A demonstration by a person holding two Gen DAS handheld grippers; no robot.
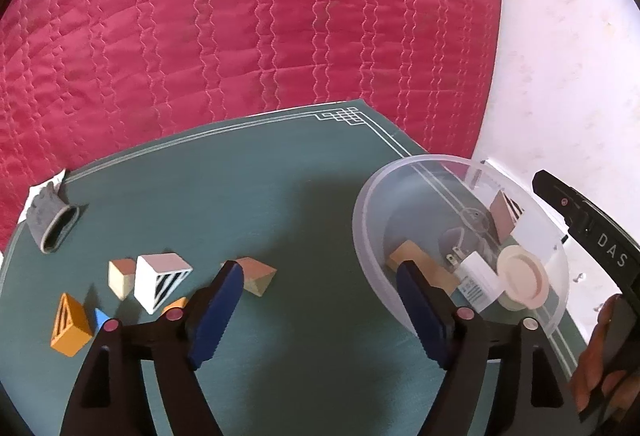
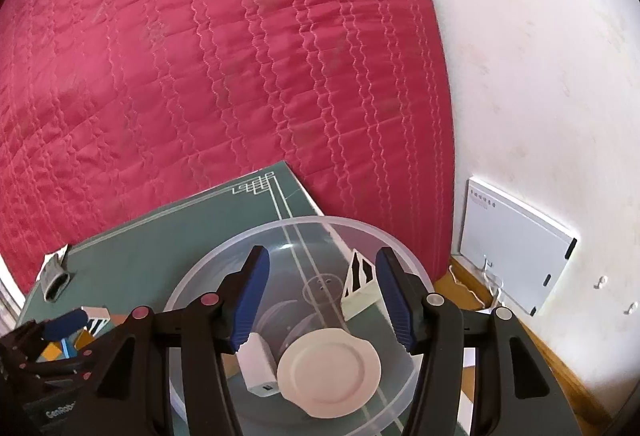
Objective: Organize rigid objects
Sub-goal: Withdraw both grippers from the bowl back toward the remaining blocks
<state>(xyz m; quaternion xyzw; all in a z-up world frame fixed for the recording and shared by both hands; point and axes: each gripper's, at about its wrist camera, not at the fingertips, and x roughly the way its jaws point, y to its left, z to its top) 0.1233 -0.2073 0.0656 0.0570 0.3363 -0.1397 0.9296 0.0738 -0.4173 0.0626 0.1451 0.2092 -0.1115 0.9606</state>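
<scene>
Bare mat (image 1: 304, 204) between blocks (image 1: 160, 280), bowl (image 1: 372, 192).

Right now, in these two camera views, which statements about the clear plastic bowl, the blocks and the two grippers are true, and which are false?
1. The clear plastic bowl holds a round cream lid. True.
2. The left gripper grips a wooden block. False: its jaws are open, with nothing between them.
3. An orange triangular block lies on the green mat. True.
4. The bowl is empty. False: a white charger is also inside.
5. The right gripper is above the bowl. True.
</scene>
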